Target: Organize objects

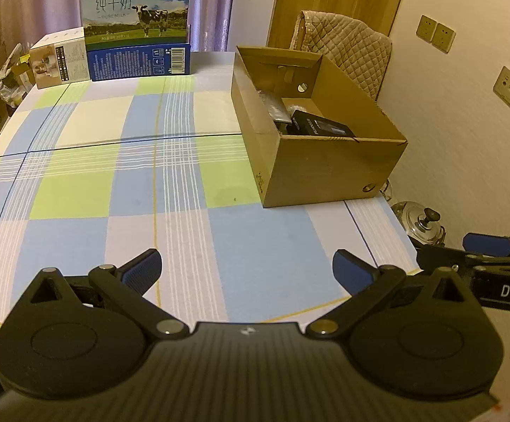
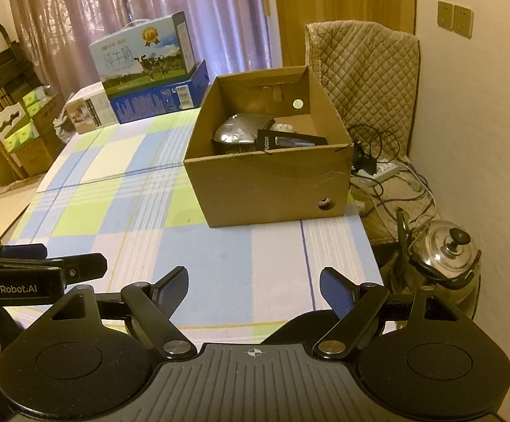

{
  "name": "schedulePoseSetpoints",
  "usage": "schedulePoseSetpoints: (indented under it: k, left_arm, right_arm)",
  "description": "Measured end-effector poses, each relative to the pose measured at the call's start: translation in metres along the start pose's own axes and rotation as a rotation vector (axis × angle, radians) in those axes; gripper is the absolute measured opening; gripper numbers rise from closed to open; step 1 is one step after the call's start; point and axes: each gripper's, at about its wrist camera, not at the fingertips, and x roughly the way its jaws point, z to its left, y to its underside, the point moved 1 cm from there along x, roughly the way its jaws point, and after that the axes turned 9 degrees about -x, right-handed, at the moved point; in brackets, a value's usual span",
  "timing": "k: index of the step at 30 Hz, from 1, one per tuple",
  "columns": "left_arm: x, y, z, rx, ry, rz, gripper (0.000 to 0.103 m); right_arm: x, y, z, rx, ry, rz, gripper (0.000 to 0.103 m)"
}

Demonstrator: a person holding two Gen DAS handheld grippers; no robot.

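Note:
An open cardboard box (image 1: 325, 168) (image 2: 272, 186) stands on the right side of the checked tablecloth (image 1: 131, 161) (image 2: 121, 204). Inside it lie a black carton (image 1: 320, 126) (image 2: 290, 140) and a silver foil pouch (image 2: 237, 129) (image 1: 274, 107). My left gripper (image 1: 247, 269) hovers open over the near part of the cloth, nothing between its blue pads. My right gripper (image 2: 254, 290) is open too, empty, near the table's front right edge. Each gripper shows at the side of the other's view.
A milk carton pack (image 1: 137, 3) (image 2: 145, 52) sits on a blue box (image 1: 138, 61) at the far end, with a small white box (image 1: 59, 58) (image 2: 87, 112) beside it. A steel kettle (image 2: 445, 249) (image 1: 420, 223), cables and a quilted chair (image 2: 364, 66) are off the table's right edge.

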Motion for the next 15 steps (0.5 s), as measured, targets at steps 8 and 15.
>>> schedulePoseSetpoints:
  k: [8,15]
  left_arm:
    - [0.0021,0.0011,-0.0014,0.002,0.003,0.007,0.102]
    - [0.0020,0.0014,-0.0025,0.002,0.005,0.006,0.102]
  right_arm:
    - [0.0017,0.0005,0.0004,-0.005,0.004,0.002,0.079]
    - [0.0024,0.0006,0.0004,-0.009,0.006,0.005,0.079]
